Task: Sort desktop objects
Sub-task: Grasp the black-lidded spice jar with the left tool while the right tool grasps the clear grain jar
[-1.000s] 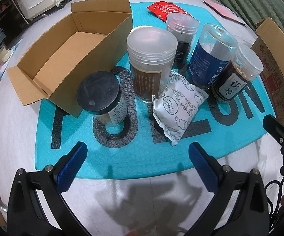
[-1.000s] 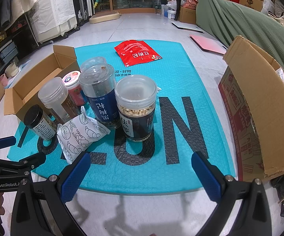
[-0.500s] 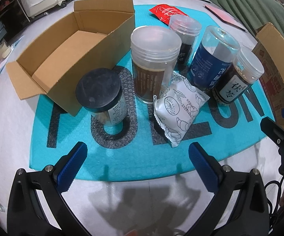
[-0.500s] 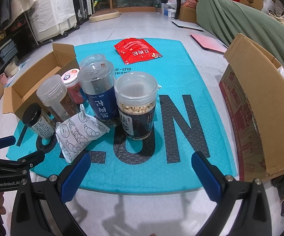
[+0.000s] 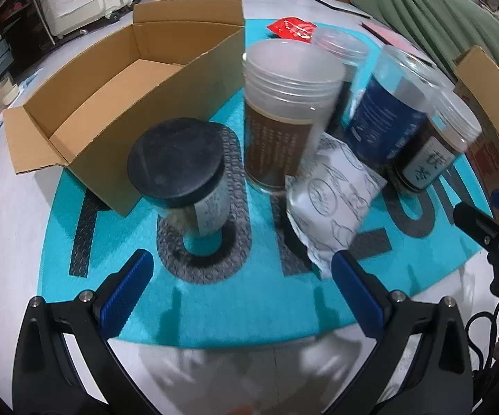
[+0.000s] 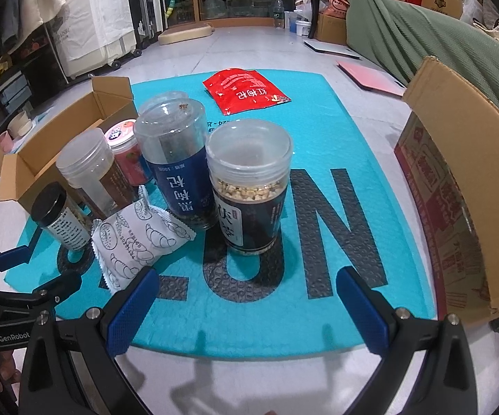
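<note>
Several jars stand on a teal mat (image 5: 215, 307). A small black-lidded jar (image 5: 180, 176) is nearest my open, empty left gripper (image 5: 242, 287), with a brown-label jar (image 5: 284, 117) and a white snack packet (image 5: 336, 204) behind. In the right wrist view my open, empty right gripper (image 6: 249, 307) faces a grain-filled jar (image 6: 249, 186), a blue-label jar (image 6: 177, 162), the white snack packet (image 6: 135, 242), the black-lidded jar (image 6: 59, 218) and a red pouch (image 6: 246, 90).
An open empty cardboard box (image 5: 118, 97) sits at the mat's left, also in the right wrist view (image 6: 59, 138). A larger printed cardboard box (image 6: 457, 180) stands at the right edge. A pink-lidded jar (image 6: 125, 148) hides behind the others. Green fabric (image 6: 439, 41) lies beyond.
My left gripper has moved forward and lower toward the black-lidded jar, which looks larger now. My right gripper has edged slightly closer to the jars. Both stay open.
</note>
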`<control>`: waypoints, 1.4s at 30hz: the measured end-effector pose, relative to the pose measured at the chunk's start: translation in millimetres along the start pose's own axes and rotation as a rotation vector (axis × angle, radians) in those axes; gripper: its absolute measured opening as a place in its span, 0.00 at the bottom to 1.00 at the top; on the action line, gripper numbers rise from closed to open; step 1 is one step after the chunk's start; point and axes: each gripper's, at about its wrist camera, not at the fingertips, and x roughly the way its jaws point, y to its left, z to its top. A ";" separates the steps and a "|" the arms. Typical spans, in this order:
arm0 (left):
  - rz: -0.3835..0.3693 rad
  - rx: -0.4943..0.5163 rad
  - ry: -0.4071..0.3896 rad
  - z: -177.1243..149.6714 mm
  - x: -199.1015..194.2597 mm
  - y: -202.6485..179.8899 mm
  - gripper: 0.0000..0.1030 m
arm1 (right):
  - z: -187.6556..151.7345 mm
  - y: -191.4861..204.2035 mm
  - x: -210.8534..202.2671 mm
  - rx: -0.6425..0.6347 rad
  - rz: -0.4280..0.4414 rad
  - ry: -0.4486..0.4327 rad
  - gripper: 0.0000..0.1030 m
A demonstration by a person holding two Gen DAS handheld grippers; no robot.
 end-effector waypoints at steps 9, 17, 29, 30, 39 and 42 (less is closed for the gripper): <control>0.023 -0.001 -0.076 5.3 15.1 11.1 1.00 | 7.4 1.7 24.9 0.020 -0.049 -0.011 1.00; 0.018 -0.007 -0.133 8.4 24.0 15.0 1.00 | 13.5 -5.4 38.4 0.050 -0.116 -0.037 0.97; 0.084 0.009 -0.275 16.9 25.9 13.9 1.00 | 21.3 -9.6 53.1 0.073 -0.150 -0.056 0.94; 0.087 0.008 -0.291 17.2 24.0 12.7 1.00 | 22.2 -8.9 54.1 0.073 -0.149 -0.058 0.94; 0.076 0.010 -0.374 20.0 23.9 4.8 1.00 | 30.6 -2.9 63.8 0.079 -0.160 -0.084 0.91; 0.064 -0.002 -0.379 20.2 24.4 6.9 1.00 | 33.5 -1.3 66.4 0.083 -0.166 -0.097 0.89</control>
